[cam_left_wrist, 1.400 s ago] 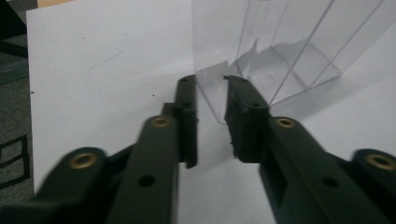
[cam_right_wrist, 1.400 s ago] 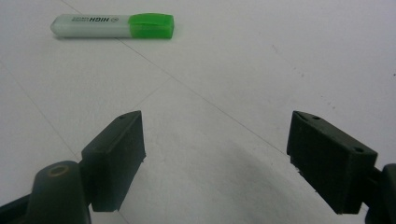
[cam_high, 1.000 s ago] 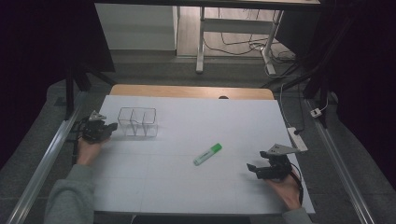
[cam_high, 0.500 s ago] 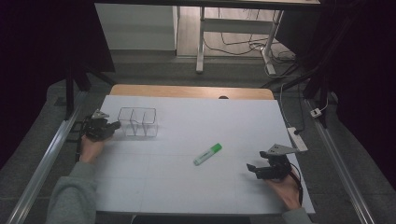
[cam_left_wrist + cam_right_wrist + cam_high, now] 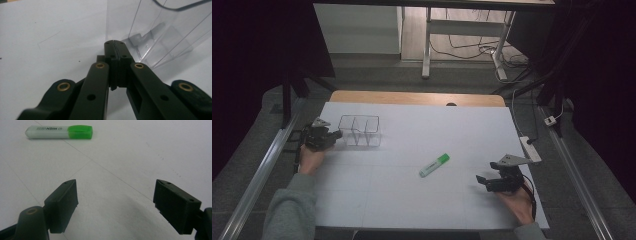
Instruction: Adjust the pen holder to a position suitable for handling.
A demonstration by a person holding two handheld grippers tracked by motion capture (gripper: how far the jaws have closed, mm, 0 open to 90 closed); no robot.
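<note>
Your left gripper (image 5: 333,134), jaws pressed together on nothing, rests just beside the clear plastic 2-compartment box (image 5: 359,131) at far left. Your right gripper (image 5: 482,180) stands wide open, near right, apart from the green-capped translucent highlighter (image 5: 434,165) lying mid-table.

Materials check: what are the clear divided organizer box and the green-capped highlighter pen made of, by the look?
Clear divided organizer box: looks like rigid transparent plastic, glossy; the white table shows through its walls, and the edges catch light in the left gripper view. Acrylic or polystyrene cannot be told apart.

Green-capped highlighter pen: likely moulded plastic, a frosted, translucent pale barrel with printed black lettering and a smooth, slightly shiny green cap.
</note>
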